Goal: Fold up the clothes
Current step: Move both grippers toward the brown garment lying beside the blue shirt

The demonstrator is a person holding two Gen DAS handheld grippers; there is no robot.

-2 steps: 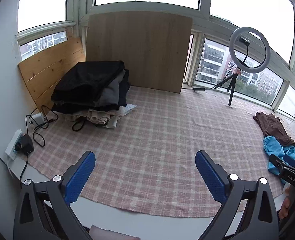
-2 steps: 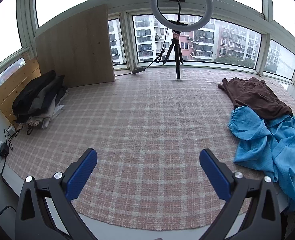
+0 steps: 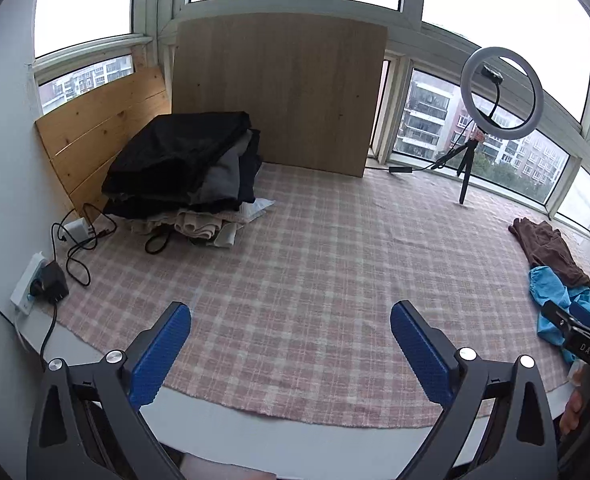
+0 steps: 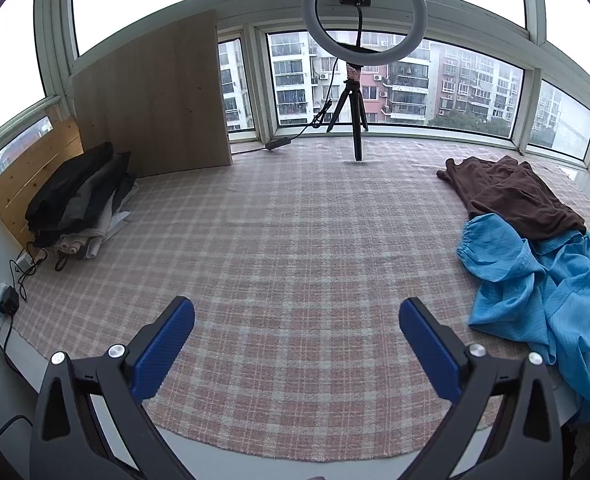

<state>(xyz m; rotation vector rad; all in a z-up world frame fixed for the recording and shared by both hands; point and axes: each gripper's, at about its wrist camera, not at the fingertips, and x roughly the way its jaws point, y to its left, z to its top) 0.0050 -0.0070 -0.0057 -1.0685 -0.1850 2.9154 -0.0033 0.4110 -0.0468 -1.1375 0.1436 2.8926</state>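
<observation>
L gripper [image 3: 291, 344]: jaws spread wide, nothing between pads, hovering over near edge of plaid mat [image 3: 315, 280], aimed at mid-mat.
R gripper [image 4: 297, 340]: also spread wide, nothing held, over near edge of mat, pointing toward window.
Blue garment [image 4: 543, 292]: crumpled heap on R side of mat, thin crinkly fabric, part spills off near-R mat edge. Unfolded.
Brown garment [image 4: 511, 196]: rumpled, behind blue one, its near edge overlaps blue. Unfolded.
Folded stack [image 3: 187, 172]: dark + grey + beige pieces piled far-L corner against wood panels [image 3: 283, 92]. Lies folded already; who put it there can't tell.
Mid-mat: bare plaid, no garment spread there.
Stage: some clothes stacked, two still loose. Fits either partway thru batch or a pre-set stack, can't settle.
Risk 1: brown overlaps blue, so pulling one prob drags the other w/ it.
Risk 2: blue fabric thin + slippery-looking, a pinch may catch 2 layers or slide out, giving a skewed fold.
Risk 3: blue hangs off mat edge, a tug could drop more off the platform.
Risk 4: ring light tripod [image 4: 355, 120] stands on far edge of mat w/ cable trailing L. A wide fabric swing or mat tug could tip it.
Risk 5: charger + cables [image 3: 55, 276] at L mat edge near the stack, snag hazard when placing there.
Risk 6: R gripper's body shows at R edge of L view, arms close, may collide if both go for same heap.
</observation>
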